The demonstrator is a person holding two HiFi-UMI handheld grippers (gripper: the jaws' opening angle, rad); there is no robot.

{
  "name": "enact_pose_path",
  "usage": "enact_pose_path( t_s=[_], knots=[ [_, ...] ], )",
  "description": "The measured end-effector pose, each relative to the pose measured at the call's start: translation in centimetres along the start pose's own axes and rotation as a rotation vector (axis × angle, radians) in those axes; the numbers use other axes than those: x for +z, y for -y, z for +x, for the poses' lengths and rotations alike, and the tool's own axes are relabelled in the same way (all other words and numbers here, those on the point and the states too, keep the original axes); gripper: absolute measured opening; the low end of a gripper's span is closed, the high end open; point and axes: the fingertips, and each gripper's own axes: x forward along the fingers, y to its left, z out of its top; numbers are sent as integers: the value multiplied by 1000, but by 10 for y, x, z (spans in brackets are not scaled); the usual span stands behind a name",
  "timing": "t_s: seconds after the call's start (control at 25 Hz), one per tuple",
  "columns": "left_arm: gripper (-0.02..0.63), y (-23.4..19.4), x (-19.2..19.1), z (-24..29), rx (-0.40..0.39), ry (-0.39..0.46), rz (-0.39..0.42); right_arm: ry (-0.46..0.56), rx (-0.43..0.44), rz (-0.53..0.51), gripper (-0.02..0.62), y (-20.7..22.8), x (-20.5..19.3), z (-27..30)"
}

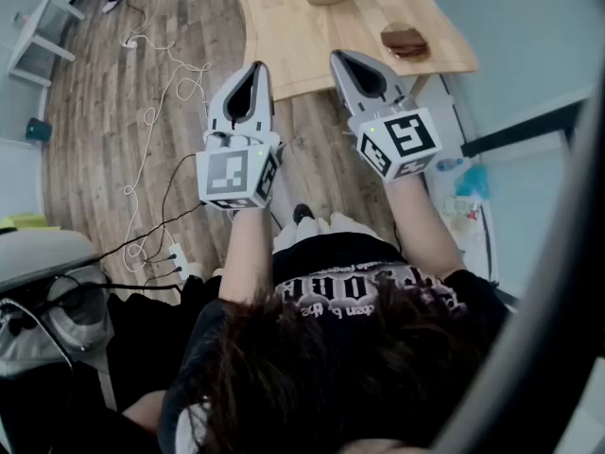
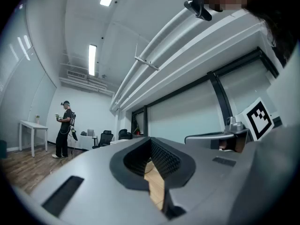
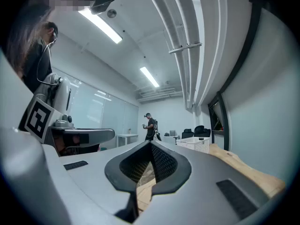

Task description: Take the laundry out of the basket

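The wooden table (image 1: pixel 312 26) lies ahead of and below both grippers. Well ahead of the right gripper (image 1: pixel 340 60), a little right of its jaw line, stands a white slatted basket (image 3: pixel 193 144). The laundry inside it is too far off to make out. The left gripper (image 1: pixel 257 69) is held just beside the right. Both have their jaws together with nothing between them. Laundry is likely light, soft and floppy, so a pinch on a raised fold at the top of the pile should hold best.

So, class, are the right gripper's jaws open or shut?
Shut. In its own view the right gripper has its tips together, with nothing held between them.
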Motion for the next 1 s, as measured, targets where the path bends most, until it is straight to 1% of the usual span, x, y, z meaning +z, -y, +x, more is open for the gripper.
enact_pose_path(
  t_s=[0.12,0.32,0.52,0.68,0.8,0.92,1.0],
  knots=[
    [0,-23,-4,17,6,6,4,4,0,-6,28,6,-2,27],
    [0,-42,3,10,13,9,9,19,28,26,29,-9,7,40],
    [0,-82,6,17,42,4,23,33,32,23,29,-15,11,75],
    [1,-110,6,14,54,-31,-1,15,-3,27,29,-16,5,105],
    [0,-129,4,8,42,-15,29,19,-15,40,29,-19,0,124],
    [0,-156,2,3,89,-20,23,20,4,59,29,-28,-3,145],
    [0,-170,-1,0,103,-17,19,24,17,67,29,-33,-5,159]
  ],
)
